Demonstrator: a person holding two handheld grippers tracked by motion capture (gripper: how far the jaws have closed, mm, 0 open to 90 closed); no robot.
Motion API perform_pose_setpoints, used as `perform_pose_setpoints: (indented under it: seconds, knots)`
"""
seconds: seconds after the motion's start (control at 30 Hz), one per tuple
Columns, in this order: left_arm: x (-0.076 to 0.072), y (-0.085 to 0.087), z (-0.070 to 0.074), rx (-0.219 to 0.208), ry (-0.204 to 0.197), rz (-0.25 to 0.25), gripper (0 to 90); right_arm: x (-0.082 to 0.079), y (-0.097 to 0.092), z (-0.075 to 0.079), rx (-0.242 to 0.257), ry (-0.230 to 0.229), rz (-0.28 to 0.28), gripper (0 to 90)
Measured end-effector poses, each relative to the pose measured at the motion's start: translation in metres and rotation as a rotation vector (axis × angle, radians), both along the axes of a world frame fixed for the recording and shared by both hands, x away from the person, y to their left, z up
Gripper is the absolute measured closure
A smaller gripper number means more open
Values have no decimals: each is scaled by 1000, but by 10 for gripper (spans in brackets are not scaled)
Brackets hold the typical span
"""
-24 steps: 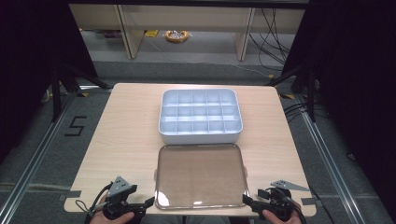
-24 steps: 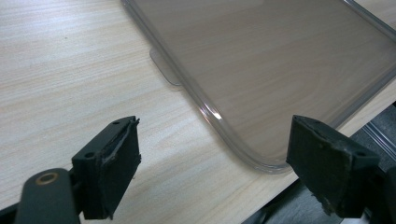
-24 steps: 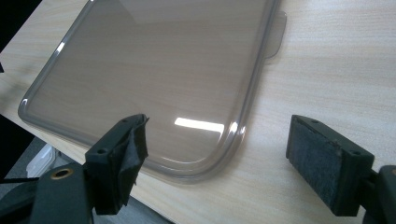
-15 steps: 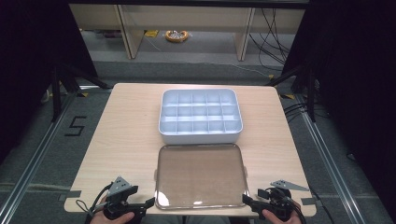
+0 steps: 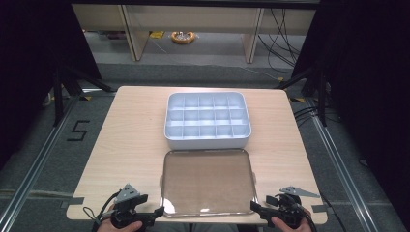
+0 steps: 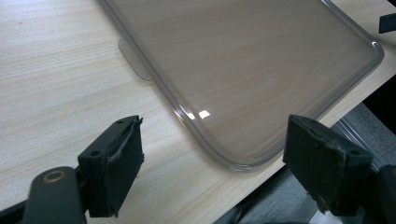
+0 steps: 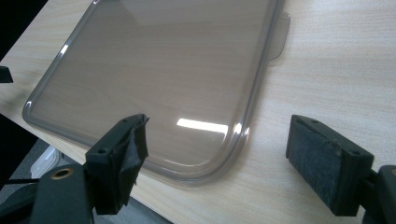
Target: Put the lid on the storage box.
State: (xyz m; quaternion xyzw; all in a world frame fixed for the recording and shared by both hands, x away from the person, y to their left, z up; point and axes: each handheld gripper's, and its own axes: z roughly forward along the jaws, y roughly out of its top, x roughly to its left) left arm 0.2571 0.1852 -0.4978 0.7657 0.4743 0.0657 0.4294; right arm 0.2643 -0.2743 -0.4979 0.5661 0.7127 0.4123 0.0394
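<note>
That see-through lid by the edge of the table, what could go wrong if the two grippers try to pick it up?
1. The clear lid lies flat near the table's front edge; a push could slide it off.
2. Both the left gripper and right gripper are open at its corners; the thin, glossy rim may slip out.
3. Lifted unevenly, it might bump the white compartment tray.

1. I count one wooden table (image 5: 130,145)
2. One white compartment box (image 5: 208,119) on it, divided into fifteen cells, three rows of five
3. One clear lid (image 5: 208,181) lying flat
4. Two grippers in my hands: left gripper (image 5: 157,213) and right gripper (image 5: 255,207), each with two black jaws
5. One yellow ring-shaped object (image 5: 183,36) on the far floor
</note>
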Motion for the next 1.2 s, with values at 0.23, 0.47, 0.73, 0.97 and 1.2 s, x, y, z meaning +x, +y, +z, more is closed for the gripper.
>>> perform_pose_setpoints:
  seconds: [0.23,0.47,0.73,0.97,1.2]
  knots:
    - [3,-5,-2,-19,11,-9,198,2,0,-2,29,4,10,220]
    - [11,-16,-3,-33,24,-36,237,4,1,-4,82,23,18,225]
    - [20,-25,-5,-19,23,-40,292,7,4,-4,96,44,-24,229]
    - [30,-24,-8,22,37,-53,326,9,2,-6,73,20,-2,229]
    - [31,-28,-11,49,50,-52,327,11,4,-7,55,30,-22,234]
